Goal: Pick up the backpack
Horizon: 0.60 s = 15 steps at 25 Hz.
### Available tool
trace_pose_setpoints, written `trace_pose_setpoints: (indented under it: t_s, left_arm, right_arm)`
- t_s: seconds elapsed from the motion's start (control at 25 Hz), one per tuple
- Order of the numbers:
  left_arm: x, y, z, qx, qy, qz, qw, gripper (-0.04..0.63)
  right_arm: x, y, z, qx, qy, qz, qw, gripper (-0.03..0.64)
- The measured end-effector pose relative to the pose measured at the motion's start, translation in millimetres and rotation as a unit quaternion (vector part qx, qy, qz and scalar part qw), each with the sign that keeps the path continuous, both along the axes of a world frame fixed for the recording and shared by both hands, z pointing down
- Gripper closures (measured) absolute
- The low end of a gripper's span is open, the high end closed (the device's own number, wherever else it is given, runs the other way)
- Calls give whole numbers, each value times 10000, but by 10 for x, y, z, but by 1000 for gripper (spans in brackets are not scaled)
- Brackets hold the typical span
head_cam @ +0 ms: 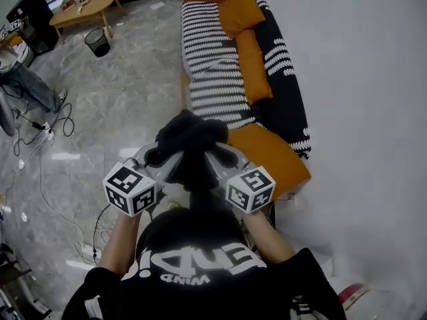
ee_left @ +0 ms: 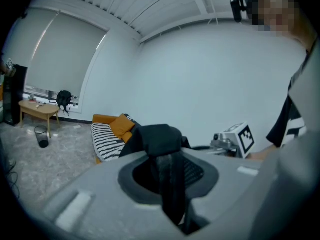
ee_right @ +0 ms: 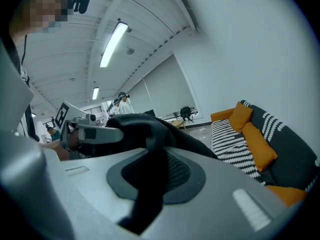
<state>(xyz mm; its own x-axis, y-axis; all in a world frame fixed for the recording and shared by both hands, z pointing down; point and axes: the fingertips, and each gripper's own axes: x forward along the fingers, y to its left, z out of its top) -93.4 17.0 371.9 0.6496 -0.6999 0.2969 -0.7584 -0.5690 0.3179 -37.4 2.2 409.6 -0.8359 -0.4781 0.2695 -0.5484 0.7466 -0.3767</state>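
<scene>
The black backpack (head_cam: 190, 145) hangs off the floor in front of me, held between both grippers. My left gripper (head_cam: 159, 157) is shut on a black strap (ee_left: 169, 184) that runs between its jaws, with the bag's bulk (ee_left: 156, 136) just past them. On the other side, my right gripper (head_cam: 223, 153) is shut on a second black strap (ee_right: 150, 184), and the bag (ee_right: 142, 126) bulges over its jaws. Each gripper view shows the opposite gripper: the right gripper (ee_left: 232, 140) and the left gripper (ee_right: 85, 133). The bag's lower part is hidden behind the grippers.
A sofa (head_cam: 227, 65) with a black-and-white striped cover and orange cushions stands just ahead, against the white wall on the right. A low wooden table (head_cam: 83, 9), a black bin (head_cam: 97, 42) and floor cables (head_cam: 40, 125) lie to the left. A person (head_cam: 20, 79) is at the far left.
</scene>
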Motion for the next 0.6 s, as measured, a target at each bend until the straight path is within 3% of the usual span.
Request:
trace_pose_setpoints:
  t_s: [0.2,0.6]
  left_arm:
    - [-9,32,99,95,-6,-19,10000,528]
    - [-118,129,249,-91,-11,30,10000,528]
  right_arm:
    - [-19,19,110,164,129,-2,9998,568]
    - [-128,136,255,6,264,18,9996,568]
